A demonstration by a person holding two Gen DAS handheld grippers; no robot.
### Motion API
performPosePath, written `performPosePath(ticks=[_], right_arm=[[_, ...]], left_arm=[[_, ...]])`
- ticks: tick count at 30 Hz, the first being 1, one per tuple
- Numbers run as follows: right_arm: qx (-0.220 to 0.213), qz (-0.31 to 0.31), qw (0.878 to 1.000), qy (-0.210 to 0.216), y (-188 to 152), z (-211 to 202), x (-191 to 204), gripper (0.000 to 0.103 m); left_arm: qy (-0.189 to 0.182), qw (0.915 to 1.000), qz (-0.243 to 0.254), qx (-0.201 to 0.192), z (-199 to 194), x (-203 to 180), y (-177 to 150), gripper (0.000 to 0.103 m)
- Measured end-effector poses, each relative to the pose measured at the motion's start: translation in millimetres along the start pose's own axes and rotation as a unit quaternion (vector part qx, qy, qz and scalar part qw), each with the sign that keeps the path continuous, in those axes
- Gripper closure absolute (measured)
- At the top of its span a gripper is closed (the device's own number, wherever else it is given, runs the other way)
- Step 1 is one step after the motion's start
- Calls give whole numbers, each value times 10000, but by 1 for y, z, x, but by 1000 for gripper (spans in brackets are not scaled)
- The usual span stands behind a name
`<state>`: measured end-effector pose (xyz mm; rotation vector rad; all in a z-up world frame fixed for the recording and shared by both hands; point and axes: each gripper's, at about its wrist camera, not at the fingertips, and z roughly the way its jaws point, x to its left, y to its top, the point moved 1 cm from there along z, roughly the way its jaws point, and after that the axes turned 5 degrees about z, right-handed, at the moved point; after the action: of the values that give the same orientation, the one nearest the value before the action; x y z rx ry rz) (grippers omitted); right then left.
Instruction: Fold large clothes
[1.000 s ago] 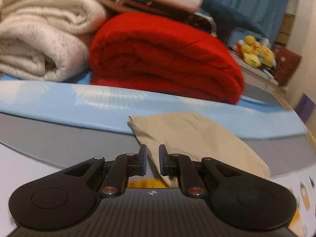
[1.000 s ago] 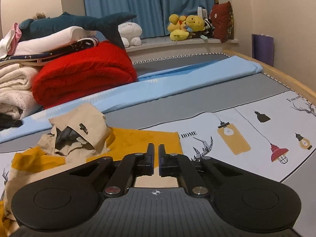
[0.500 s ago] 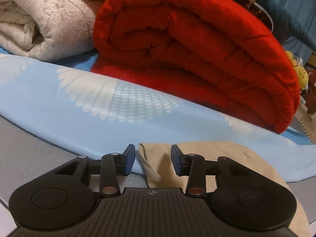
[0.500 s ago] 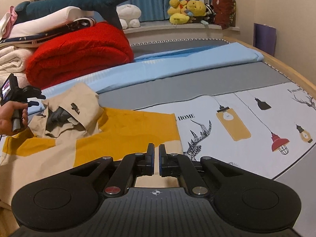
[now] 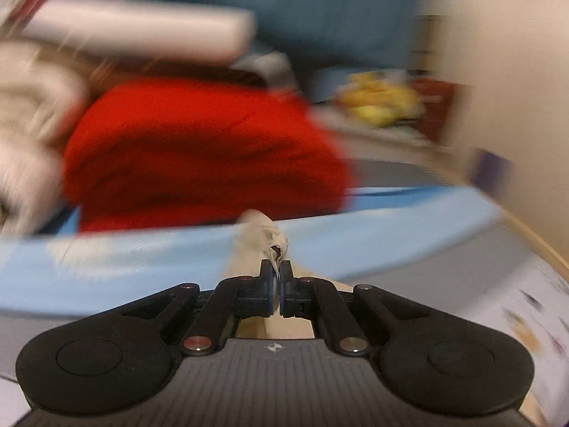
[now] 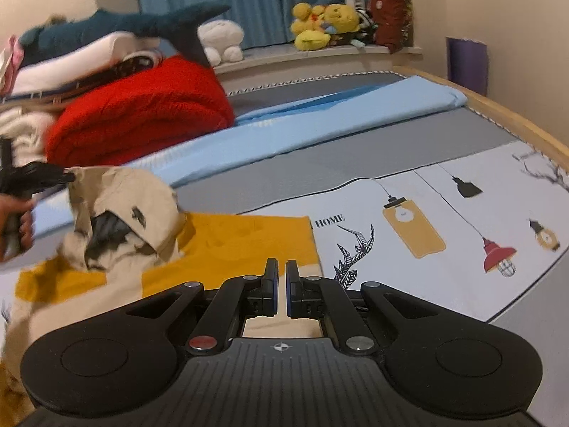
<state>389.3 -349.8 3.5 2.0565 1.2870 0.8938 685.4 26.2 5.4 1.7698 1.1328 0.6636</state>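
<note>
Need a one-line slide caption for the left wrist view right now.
Left gripper shut on a bunched beige garment edge, lifted before the blurred red blanket.

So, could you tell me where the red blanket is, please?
In the right wrist view, the red blanket sits upper left, behind the light blue sheet, beneath the shark plush.
</note>
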Motion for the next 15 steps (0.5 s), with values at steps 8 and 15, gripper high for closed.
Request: performPosePath(ticks=[8,15], right_arm=[[-222,251,9988,352,3,-27,0,99],[-79,847,9930,822,4,-29,-8,76]], left_arm=[[-1574,9692,1401,1277,-210,-109,-153,91],[392,9869,-695,1399,-247,-81,-146,83]])
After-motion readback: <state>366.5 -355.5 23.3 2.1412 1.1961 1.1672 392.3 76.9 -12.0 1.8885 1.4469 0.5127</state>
